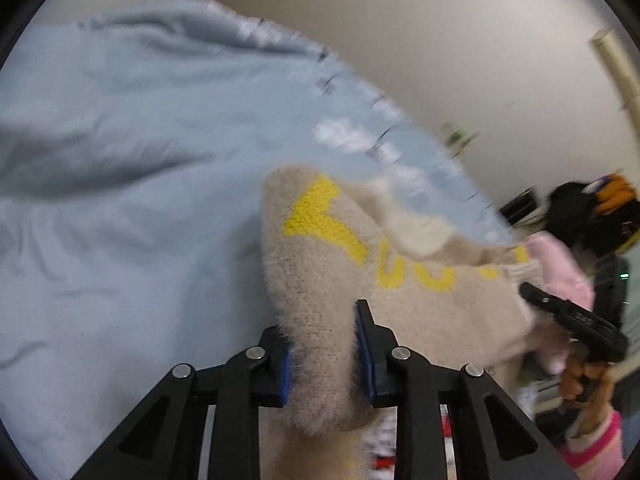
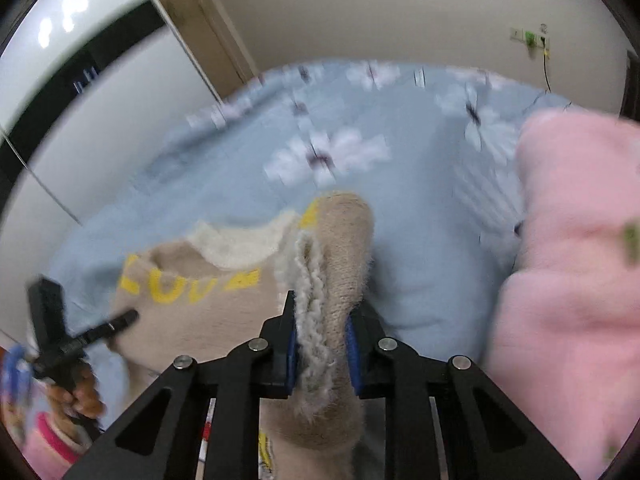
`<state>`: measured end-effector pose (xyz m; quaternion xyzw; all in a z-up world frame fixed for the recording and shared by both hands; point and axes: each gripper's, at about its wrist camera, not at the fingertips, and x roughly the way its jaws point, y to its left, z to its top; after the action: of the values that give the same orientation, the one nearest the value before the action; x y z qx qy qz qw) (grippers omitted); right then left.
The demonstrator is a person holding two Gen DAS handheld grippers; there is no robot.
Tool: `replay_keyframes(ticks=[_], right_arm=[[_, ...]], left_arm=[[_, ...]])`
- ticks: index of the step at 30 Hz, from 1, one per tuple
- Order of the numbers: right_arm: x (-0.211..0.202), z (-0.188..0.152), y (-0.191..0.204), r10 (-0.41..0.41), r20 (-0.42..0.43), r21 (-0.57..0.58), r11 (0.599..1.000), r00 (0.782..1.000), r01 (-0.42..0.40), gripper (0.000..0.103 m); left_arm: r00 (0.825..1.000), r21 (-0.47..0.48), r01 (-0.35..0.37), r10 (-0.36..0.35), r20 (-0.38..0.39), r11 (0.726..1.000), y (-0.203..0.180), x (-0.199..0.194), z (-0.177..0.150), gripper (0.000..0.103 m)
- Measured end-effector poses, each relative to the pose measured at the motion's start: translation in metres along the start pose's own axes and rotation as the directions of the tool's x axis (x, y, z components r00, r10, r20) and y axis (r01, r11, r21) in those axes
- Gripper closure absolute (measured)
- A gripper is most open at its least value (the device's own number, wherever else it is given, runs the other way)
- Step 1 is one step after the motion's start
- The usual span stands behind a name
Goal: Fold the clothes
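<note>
Jaws of both the left gripper [image 1: 324, 354] and right gripper [image 2: 322, 354] pinch the beige sweater [image 1: 328, 264] at six o'clock above the bed [image 1: 120, 160], mid-spread; next likely lowering it flat.

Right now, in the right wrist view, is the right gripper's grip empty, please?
No, the right gripper is shut on a bunched fold of the beige sweater, with fabric pinched between its blue pads.

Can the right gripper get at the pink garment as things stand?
Probably not yet. The right gripper is shut on the beige sweater, so its jaws are occupied. The pink garment lies close on its right on the blue bedspread, nothing between.
</note>
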<state>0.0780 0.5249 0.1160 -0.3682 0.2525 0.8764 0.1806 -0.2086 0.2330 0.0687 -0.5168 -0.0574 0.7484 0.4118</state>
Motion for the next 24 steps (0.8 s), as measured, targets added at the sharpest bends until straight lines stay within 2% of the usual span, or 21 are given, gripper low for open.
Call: replay_keyframes(ticks=[3, 6, 9, 12, 14, 15, 17, 20, 24], right_arm=[[0.004, -0.001, 0.000, -0.019, -0.014, -0.008, 1.000, 1.000, 0.019, 0.081], [0.007, -0.003, 0.000, -0.037, -0.028, -0.016, 0.999, 0.999, 0.037, 0.079], [0.011, -0.004, 0.000, -0.056, -0.042, -0.024, 0.998, 0.998, 0.055, 0.072], [0.015, -0.006, 0.001, -0.075, -0.056, -0.032, 0.997, 0.996, 0.073, 0.069], [0.017, -0.007, 0.001, -0.088, -0.065, -0.038, 0.996, 0.994, 0.085, 0.067], [0.010, -0.011, 0.002, -0.085, -0.064, -0.042, 0.996, 0.994, 0.083, 0.062], [-0.014, -0.034, 0.007, -0.059, -0.081, -0.047, 0.997, 0.995, 0.055, 0.060], [-0.034, -0.073, 0.007, 0.055, -0.157, -0.018, 0.998, 0.986, -0.058, 0.059], [-0.049, -0.120, -0.002, 0.085, -0.229, 0.035, 0.996, 0.970, -0.079, 0.060]], left_arm=[[1.000, -0.017, 0.010, -0.010, -0.006, 1.000, 0.001, -0.001, 0.002, 0.075], [1.000, -0.009, -0.019, 0.019, -0.022, 1.000, -0.003, 0.000, 0.006, 0.071], [0.999, -0.044, -0.021, 0.019, -0.030, 0.999, -0.005, -0.006, 0.002, 0.062], [0.999, -0.064, -0.029, 0.027, -0.026, 0.998, -0.002, -0.027, -0.008, 0.049], [0.999, -0.075, -0.035, 0.033, -0.026, 0.997, 0.000, -0.042, -0.018, 0.046], [0.999, -0.079, -0.035, 0.032, -0.035, 0.996, -0.001, -0.051, -0.026, 0.046], [0.998, -0.083, -0.035, 0.031, -0.046, 0.996, -0.003, -0.061, -0.042, 0.046], [0.996, -0.073, -0.046, 0.039, -0.085, 0.996, -0.007, -0.071, -0.071, 0.045], [0.991, -0.088, -0.049, 0.037, -0.132, 0.995, -0.004, -0.081, -0.111, 0.045]])
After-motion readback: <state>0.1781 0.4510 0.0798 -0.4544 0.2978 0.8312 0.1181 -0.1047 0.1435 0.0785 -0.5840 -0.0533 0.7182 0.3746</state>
